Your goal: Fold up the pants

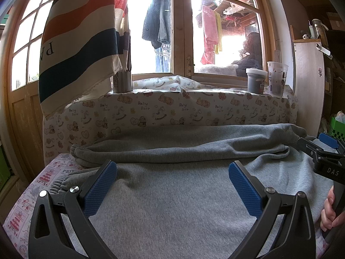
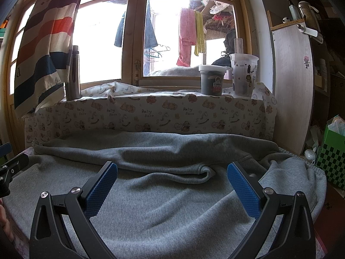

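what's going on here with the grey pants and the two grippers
A person is folding a pair of grey fleece sweatpants spread across a small table with a printed cloth cover. One leg lies bunched along the far edge, below the windowsill. The left gripper and the right gripper each hover over the near fabric, jaws wide open and holding nothing. No fold looks under way yet.

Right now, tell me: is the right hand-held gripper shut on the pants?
No, the right hand-held gripper hangs wide open over the grey pants, with no cloth between its blue pads.
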Demonstrator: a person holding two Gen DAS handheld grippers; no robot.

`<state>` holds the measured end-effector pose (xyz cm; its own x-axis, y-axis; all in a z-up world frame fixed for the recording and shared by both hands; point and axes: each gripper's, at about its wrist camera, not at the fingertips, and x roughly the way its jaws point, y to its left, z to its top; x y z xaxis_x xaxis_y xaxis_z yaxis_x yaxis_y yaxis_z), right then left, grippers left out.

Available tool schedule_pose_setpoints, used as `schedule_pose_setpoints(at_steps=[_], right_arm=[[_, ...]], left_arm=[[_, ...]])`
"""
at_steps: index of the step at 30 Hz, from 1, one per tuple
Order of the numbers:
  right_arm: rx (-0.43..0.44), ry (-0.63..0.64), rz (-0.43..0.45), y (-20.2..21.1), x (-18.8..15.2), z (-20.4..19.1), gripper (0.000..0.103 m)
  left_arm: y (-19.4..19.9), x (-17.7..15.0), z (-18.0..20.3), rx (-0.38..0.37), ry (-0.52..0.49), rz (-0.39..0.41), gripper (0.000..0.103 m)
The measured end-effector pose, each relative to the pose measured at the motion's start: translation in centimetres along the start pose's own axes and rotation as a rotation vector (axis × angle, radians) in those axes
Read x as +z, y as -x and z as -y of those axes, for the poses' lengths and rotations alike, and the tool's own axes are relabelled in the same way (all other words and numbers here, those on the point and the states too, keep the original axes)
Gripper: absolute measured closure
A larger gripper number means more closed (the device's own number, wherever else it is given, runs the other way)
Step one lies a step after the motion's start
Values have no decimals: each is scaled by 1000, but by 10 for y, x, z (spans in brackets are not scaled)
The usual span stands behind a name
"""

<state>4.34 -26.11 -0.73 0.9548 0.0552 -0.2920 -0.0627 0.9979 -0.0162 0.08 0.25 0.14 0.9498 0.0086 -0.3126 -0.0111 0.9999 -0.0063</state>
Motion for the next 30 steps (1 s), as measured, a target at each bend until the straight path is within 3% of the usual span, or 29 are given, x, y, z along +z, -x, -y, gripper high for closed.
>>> schedule_pose_setpoints(at_steps=[14, 18, 20, 26, 30], right_arm=[[1, 3, 1, 0, 1, -1, 0], [-28, -12, 35, 6, 3, 1, 0], [-48, -24, 73, 14, 5, 4, 0], [24, -40, 109, 35, 4, 12, 0], [-8, -19, 135, 50, 7, 7, 0]], left_arm=[[6, -2, 0, -6, -8, 38, 0], [29, -3, -2, 100, 4, 140, 0], [45, -3, -4, 90, 4, 200, 0], [66, 14, -14, 36, 12, 174, 0], [76, 20, -20, 105, -20, 181, 0]])
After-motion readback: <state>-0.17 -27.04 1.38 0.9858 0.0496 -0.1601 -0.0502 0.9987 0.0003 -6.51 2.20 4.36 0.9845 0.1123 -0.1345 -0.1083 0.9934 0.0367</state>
